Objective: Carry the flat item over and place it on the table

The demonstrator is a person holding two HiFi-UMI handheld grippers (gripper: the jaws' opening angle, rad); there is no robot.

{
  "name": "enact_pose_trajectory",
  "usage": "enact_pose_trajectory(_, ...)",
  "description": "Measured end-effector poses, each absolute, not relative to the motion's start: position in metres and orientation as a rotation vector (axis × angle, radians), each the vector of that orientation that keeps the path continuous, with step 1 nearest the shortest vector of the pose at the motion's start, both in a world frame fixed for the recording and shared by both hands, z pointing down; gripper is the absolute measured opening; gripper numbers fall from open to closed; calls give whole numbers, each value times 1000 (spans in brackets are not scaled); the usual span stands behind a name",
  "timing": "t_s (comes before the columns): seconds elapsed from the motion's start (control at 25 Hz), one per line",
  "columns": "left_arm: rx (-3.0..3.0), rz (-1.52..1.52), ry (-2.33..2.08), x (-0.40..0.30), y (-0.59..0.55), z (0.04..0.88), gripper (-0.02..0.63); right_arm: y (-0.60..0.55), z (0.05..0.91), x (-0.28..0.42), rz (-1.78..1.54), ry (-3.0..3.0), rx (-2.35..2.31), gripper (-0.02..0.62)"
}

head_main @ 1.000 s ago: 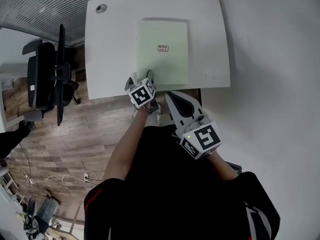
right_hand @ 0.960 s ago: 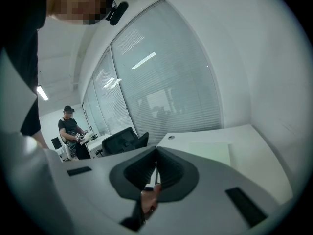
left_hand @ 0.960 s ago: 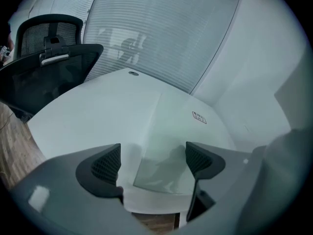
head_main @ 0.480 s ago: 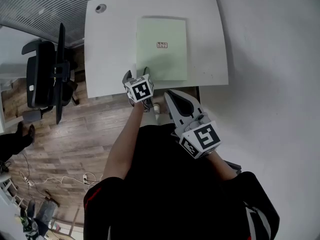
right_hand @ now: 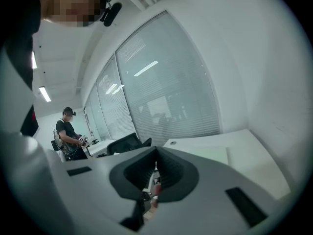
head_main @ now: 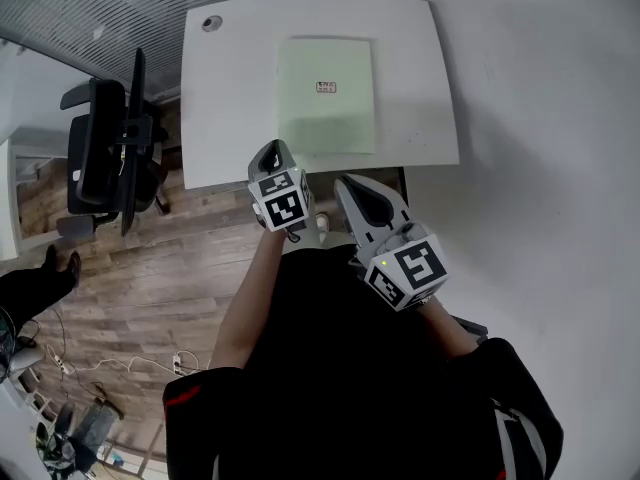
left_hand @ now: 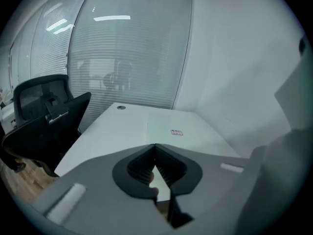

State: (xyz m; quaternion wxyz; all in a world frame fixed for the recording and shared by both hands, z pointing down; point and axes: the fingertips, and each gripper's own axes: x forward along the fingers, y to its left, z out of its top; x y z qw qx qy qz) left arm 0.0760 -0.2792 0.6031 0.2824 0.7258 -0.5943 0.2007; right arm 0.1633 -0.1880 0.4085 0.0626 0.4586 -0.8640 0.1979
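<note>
Left tongs (head_main: 272,151): together, empty, near desk (head_main: 230,88) edge.
Right tongs (head_main: 352,181): together, empty.
Sheet (head_main: 325,108): flat on desk.

- Table (head_main: 225,98): white top, smooth, matt, faint sheen.
- Pale green flat sheet (head_main: 326,123): matt, paper or thin card, cannot tell which; small printed label (head_main: 326,88) stuck on it.
- Floor (head_main: 150,268): brown wood-look planks, visible grain, low sheen.
- Office chair (head_main: 100,148): black, matt.
- Left gripper (head_main: 272,153), right gripper (head_main: 358,190): grey matt plastic shells; black ribbed pads (left_hand: 141,163), rubbery look.
- Marker cube (head_main: 283,204): white faces, black printed squares, matt.
- Glass partition (left_hand: 127,43): glossy, reflecting ceiling lights; slatted blinds behind.
- Sleeve (head_main: 330,388): black cloth.
</note>
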Motion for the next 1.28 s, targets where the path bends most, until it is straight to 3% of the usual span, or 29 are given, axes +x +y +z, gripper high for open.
enact_pose_trajectory(0.76, 2360, 92, -1540, 98, -179, 417, 5, -135, 371, 182, 480, -2722, 1447, 1)
enact_pose_trajectory(1.28, 2425, 2, -1420, 110, -124, 392, 5, -118, 345, 174, 440, -2860, 1395, 0)
